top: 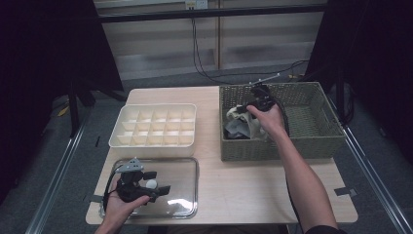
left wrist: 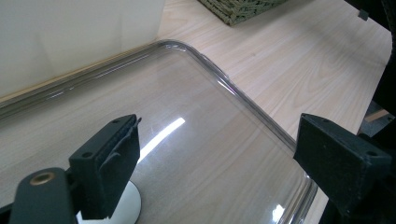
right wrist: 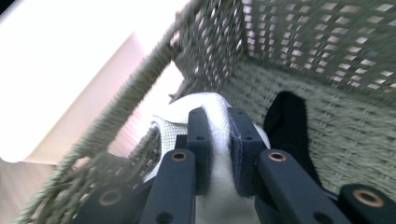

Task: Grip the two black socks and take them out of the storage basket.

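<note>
Right gripper [right wrist: 218, 140]: fingers pinching white cloth [right wrist: 219, 112] inside wicker basket [top: 311, 141], at its left end | Left gripper [left wrist: 219, 163]: fingers spread, above clear tray [left wrist: 243, 100] on worktop [top: 234, 185]

The table [top: 243, 180] is being lit evenly from above, while the surroundings are being left dark. A streak of glare is being thrown across the clear tray [left wrist: 243, 100]. The basket [right wrist: 289, 56] is being smeared by motion blur, and the area beside it is being washed out.
</note>
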{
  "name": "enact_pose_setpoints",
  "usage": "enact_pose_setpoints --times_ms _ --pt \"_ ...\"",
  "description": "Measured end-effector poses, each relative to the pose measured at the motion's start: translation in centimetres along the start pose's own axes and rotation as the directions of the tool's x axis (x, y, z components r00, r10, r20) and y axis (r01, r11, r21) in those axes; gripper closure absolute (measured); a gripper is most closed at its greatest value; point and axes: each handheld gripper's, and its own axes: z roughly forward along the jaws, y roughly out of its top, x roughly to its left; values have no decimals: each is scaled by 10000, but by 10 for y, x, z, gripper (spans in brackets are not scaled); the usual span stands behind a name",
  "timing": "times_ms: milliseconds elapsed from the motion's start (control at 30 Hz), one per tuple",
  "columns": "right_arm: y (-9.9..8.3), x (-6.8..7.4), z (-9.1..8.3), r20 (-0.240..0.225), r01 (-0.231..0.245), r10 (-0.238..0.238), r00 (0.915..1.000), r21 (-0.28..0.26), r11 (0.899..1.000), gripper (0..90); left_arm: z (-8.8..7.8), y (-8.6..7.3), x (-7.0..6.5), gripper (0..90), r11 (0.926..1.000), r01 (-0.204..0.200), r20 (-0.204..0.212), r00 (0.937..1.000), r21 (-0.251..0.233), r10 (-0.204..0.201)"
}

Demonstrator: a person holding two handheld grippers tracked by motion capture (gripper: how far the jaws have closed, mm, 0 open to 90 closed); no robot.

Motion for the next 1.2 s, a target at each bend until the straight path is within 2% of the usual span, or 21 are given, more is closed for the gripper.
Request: enact_pose_setpoints --times_ms 100,333,533,800,933,967,1033,1133,1200 --pt "1 -5 -14 -11 -83 83 10000 -507 9987 811 0 0 0 142 10000 20 47 10000 25 -21" --pt "-4 -23 -37 252 -264 290 9993 -958 9951 810 0 0 0 141 10000 20 14 10000 -41 -20" --pt "-8 -37 -49 480 -504 566 9972 -1220 9912 807 0 0 0 141 10000 10 17 10000 -5 -10" --pt "-15 -53 -52 886 -701 809 9928 -1191 9904 786 1 0 0 140 10000 -32 31 10000 42 32" --pt "-20 -62 -54 1285 -882 1025 9864 -1122 9898 709 1 0 0 138 10000 -15 46 10000 49 15" --pt "-21 -63 -53 1328 -779 911 9869 -1011 9918 700 1 0 0 138 10000 -15 -14 10000 73 15" --pt "-23 -65 -52 1289 -827 952 9871 -989 9917 622 2 -1 2 139 9999 2 -61 10000 122 -2" --pt "-22 -63 -51 1556 -754 896 9838 -954 9926 549 2 0 3 139 9999 89 -29 10000 64 -89" --pt "-20 -60 -51 1543 -709 861 9843 -1010 9924 481 2 0 2 139 10000 85 -23 10000 34 -85"
